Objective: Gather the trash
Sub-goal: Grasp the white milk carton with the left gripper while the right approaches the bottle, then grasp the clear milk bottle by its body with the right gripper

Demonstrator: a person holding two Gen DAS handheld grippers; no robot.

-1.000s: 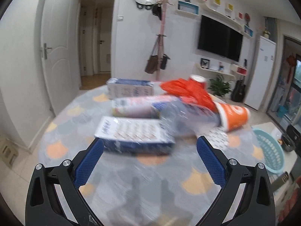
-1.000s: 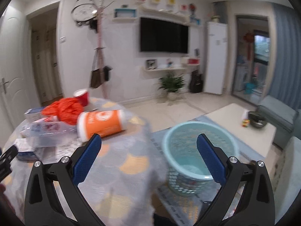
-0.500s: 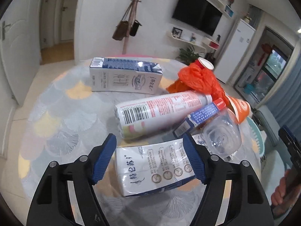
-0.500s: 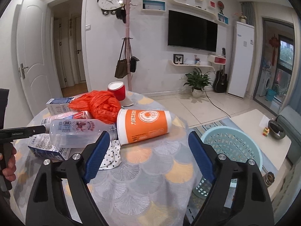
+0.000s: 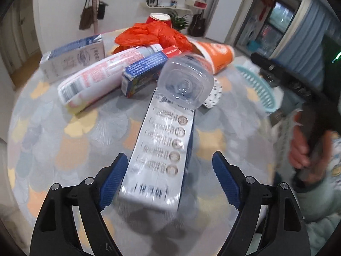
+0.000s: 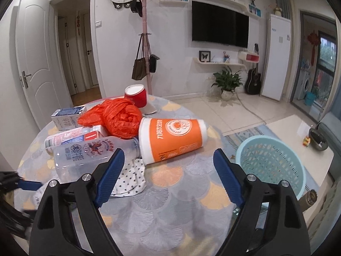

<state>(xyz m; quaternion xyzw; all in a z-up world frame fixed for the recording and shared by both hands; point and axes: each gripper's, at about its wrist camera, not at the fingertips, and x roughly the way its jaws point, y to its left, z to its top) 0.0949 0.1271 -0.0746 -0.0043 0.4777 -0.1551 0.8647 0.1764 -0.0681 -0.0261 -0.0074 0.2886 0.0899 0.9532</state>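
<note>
Milk carton, far left (image 5: 72, 56): was laid on its side at the back of the desk (image 5: 70, 140), behind the other trash.
White bottle (image 5: 100, 76): was laid flat just in front of that carton, touching a small blue box (image 5: 145, 72).
Left gripper (image 5: 170, 177): jaws were held wide around the near end of a long carton (image 5: 162, 151); the left blue pad was seen just beside the carton's side, the right pad apart from it. Contact could not be told through the blur.
Long carton: was laid flat on the desk, its far end under the base of a clear bottle (image 5: 185, 83).
Orange bag (image 6: 117, 117): was bunched behind the clear bottle, with a red cup (image 6: 136, 96) behind it.
Orange cup (image 6: 172, 140): was laid on its side, touching the clear bottle's neck.
Right gripper (image 6: 168, 175): jaws were held wide above the desk, nothing between them.
Basket (image 6: 270, 166): was set on the floor, right of the desk.
</note>
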